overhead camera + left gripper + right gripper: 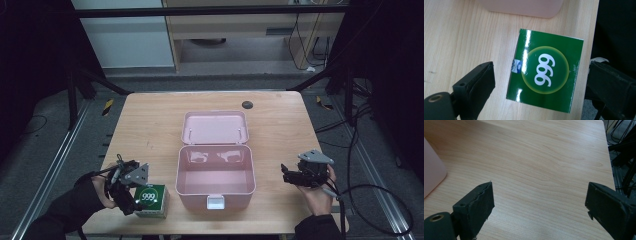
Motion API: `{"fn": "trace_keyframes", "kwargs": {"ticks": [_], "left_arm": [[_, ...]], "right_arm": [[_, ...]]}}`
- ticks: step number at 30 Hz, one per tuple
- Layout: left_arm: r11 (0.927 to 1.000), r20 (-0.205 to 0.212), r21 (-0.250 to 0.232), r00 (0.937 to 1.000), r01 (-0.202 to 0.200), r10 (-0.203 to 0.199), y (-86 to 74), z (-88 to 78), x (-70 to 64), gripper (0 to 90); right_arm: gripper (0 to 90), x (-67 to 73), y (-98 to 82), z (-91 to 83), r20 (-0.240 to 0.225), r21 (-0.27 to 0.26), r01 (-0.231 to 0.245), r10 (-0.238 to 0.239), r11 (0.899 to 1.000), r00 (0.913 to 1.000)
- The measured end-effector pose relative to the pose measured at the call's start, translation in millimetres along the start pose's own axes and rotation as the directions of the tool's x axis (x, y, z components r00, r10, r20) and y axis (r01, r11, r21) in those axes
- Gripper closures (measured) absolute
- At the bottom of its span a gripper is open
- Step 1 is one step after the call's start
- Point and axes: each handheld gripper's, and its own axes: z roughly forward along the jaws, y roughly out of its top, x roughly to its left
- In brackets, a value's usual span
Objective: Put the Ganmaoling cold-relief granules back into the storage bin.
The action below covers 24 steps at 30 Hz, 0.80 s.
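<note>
— What did your gear look like?

— I wore dark long sleeves (65,210) on both arms. My left gripper (131,200) was black, with a grey three-cornered plate (137,174) on top and thin cables looping off its back.

— And the other one?

— My right gripper (286,172) was the same build: black body, grey three-cornered plate (316,157), and a black cable (372,210) trailing off in a big loop.

— The jaws up close?

— Blocky and black on both, faced with matt pads (482,202) whose edges were worn ragged. There was a small round hole (462,204) in each jaw block and a brass-ringed hole (435,98) in the body.
</note>
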Motion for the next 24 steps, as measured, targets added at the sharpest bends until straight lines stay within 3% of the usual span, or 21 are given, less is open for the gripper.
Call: {"fn": "trace_keyframes", "kwargs": {"ticks": [10,24], "left_arm": [[0.9984,0.03,0.029,0.9984,-0.049,0.048,4.7,12.5,-0.6,6.0],[0.9945,0.062,0.084,0.9964,-0.063,0.058,5.4,28.2,4.2,5.8]], "right_arm": [[8.4,0.5,-0.2,1.2,0.001,0.016,0.001,-0.001,1.0,1.0],[7.5,1.6,-0.7,3.5,0.003,0.04,0.009,-0.009,0.999,1.0]]}}
